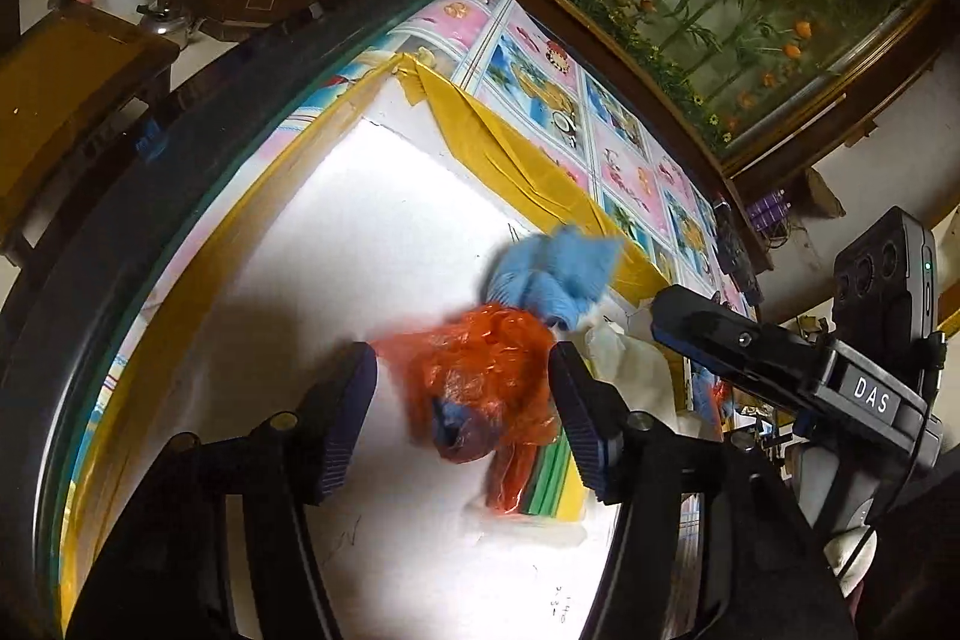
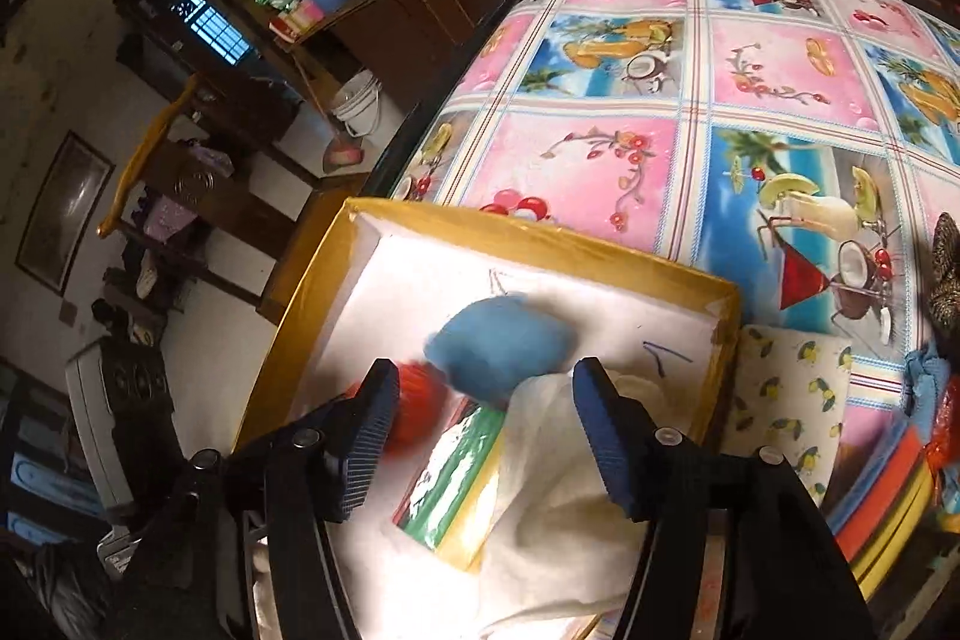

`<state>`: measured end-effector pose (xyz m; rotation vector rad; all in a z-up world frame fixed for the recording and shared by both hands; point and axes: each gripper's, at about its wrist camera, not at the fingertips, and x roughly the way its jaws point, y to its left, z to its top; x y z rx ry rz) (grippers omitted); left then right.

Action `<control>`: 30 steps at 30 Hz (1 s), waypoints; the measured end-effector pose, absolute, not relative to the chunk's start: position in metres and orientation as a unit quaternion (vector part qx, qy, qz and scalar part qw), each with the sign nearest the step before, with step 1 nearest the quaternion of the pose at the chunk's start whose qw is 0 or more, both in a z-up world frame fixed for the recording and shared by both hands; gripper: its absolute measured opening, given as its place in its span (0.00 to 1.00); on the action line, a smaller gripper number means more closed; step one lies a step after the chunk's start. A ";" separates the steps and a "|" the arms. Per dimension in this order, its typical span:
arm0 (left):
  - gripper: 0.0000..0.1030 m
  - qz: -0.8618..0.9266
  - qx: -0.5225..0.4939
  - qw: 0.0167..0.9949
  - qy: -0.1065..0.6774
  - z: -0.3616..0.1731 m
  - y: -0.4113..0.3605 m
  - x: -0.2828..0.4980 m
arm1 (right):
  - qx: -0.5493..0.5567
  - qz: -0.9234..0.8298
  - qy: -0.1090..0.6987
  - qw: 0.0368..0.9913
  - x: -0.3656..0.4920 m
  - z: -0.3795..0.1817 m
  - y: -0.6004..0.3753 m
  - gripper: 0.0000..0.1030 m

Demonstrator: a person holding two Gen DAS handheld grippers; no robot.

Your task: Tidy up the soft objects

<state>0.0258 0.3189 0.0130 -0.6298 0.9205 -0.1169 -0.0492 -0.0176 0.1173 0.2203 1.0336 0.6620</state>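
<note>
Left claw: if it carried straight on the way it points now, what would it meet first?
Most likely the orange plastic bag, which lies between the open left claw fingers on the white box floor. The blue cloth sits just beyond. Depth is uncertain.

Both wrist cameras looking steeply down, close over the white tray (image 1: 336, 244) (image 2: 414, 274), sharing its blue cloth (image 1: 552, 274) (image 2: 498, 346) toward twelve o'clock.

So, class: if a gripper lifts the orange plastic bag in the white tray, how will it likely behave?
The orange plastic bag looks thin and crinkled, so it will probably sag and deform. Being see-through film, it seems light. A darker lump shows inside, which may swing or shift.
</note>
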 end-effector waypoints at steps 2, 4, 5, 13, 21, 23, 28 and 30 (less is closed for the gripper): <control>0.56 -0.051 -0.302 0.850 0.429 0.016 0.319 0.019 | 0.114 0.310 0.479 0.813 -0.056 0.120 -0.028 0.59; 0.57 -0.050 -0.302 0.852 0.424 0.018 0.316 0.011 | 0.119 0.311 0.468 0.818 -0.070 0.127 -0.044 0.59; 0.57 -0.047 -0.299 0.853 0.426 0.018 0.315 0.010 | 0.119 0.313 0.463 0.821 -0.080 0.131 -0.055 0.59; 0.59 -0.025 -0.279 0.851 0.445 0.009 0.298 -0.019 | 0.130 0.303 0.405 0.853 -0.162 0.162 -0.160 0.68; 0.59 -0.049 -0.270 0.870 0.409 0.042 0.275 -0.051 | 0.126 0.227 0.338 0.905 -0.247 0.175 -0.284 0.81; 0.59 -0.071 -0.250 0.879 0.400 0.058 0.254 -0.059 | 0.127 0.190 0.323 0.919 -0.264 0.173 -0.319 0.85; 0.59 -0.128 -0.198 0.878 0.418 0.071 0.184 -0.067 | 0.154 0.123 0.328 0.924 -0.283 0.149 -0.382 0.86; 0.59 -0.158 -0.196 0.871 0.421 0.069 0.160 -0.074 | 0.169 0.121 0.336 0.919 -0.287 0.141 -0.388 0.86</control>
